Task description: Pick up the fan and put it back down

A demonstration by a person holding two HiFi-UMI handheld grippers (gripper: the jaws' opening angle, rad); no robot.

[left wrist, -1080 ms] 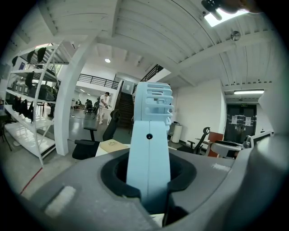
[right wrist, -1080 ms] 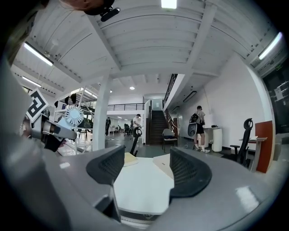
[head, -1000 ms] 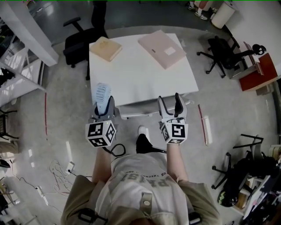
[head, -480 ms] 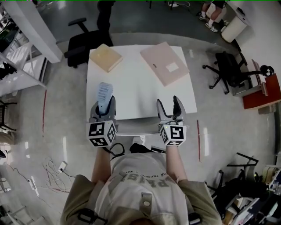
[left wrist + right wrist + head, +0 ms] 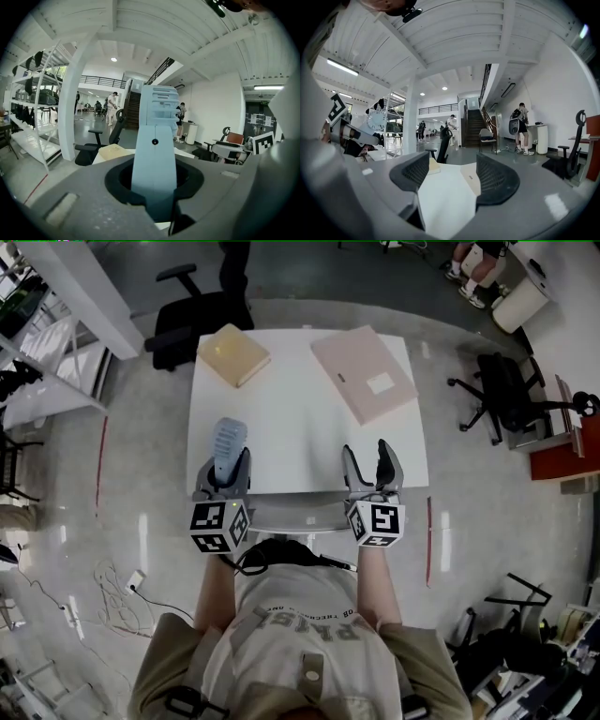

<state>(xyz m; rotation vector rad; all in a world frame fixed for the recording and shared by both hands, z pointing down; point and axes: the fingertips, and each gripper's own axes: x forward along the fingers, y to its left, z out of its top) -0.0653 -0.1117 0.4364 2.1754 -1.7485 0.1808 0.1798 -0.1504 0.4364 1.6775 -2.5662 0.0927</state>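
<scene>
A light blue hand-held fan (image 5: 228,439) stands up out of my left gripper (image 5: 224,468), which is shut on its handle. In the left gripper view the fan (image 5: 155,136) fills the middle, its slatted head above the jaws. It hangs over the near left part of the white table (image 5: 300,418). My right gripper (image 5: 369,461) is at the table's near edge to the right, open, with nothing between its fingers. In the right gripper view its two black pads (image 5: 497,178) stand wide apart over the bare tabletop.
A tan box (image 5: 234,354) lies at the table's far left and a flat pink box (image 5: 364,373) at its far right. Black office chairs (image 5: 192,320) (image 5: 502,395) stand behind and to the right. White shelving (image 5: 47,362) lines the left side.
Both grippers have moved forward to the table's near edge, the left one still carrying the fan. Neither gripper's jaws have changed.
</scene>
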